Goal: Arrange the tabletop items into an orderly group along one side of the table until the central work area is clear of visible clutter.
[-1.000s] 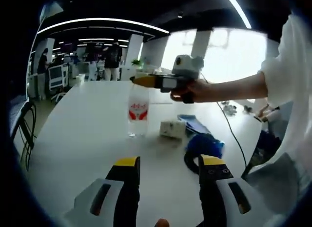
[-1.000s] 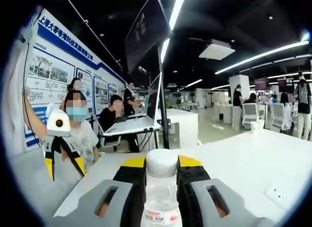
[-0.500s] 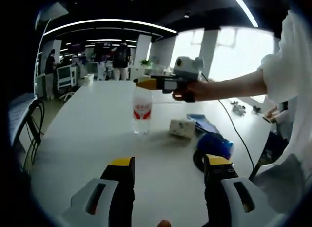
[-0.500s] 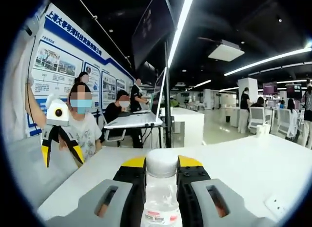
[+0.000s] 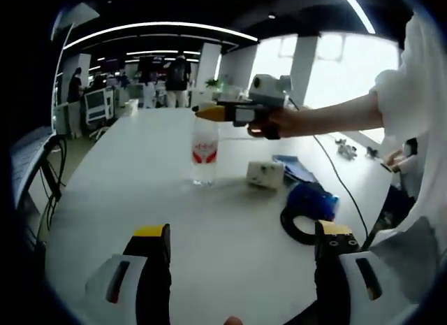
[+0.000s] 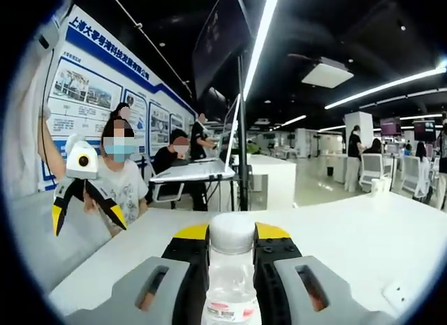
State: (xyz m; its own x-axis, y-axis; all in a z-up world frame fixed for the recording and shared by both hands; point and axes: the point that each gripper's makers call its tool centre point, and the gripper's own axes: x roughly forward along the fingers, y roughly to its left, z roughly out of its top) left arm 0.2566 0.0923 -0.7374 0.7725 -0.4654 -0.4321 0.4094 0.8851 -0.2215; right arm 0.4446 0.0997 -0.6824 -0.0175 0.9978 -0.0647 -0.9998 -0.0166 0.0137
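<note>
Standing upright on white table (image 5: 126,199): water bottle (image 5: 204,149), neck clamped by right gripper (image 6: 232,251). Left gripper (image 5: 237,244) spread wide, empty. Likely light, thin-walled, slippery, tippy; best held at stiff neck, below cap.

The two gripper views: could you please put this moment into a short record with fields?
surface: white table
right gripper: shut on the water bottle, at its cap
left gripper: open, holding nothing, low over the table
bottle: upright, base on the table
right of bottle: white box, blue bag, black ring
</note>
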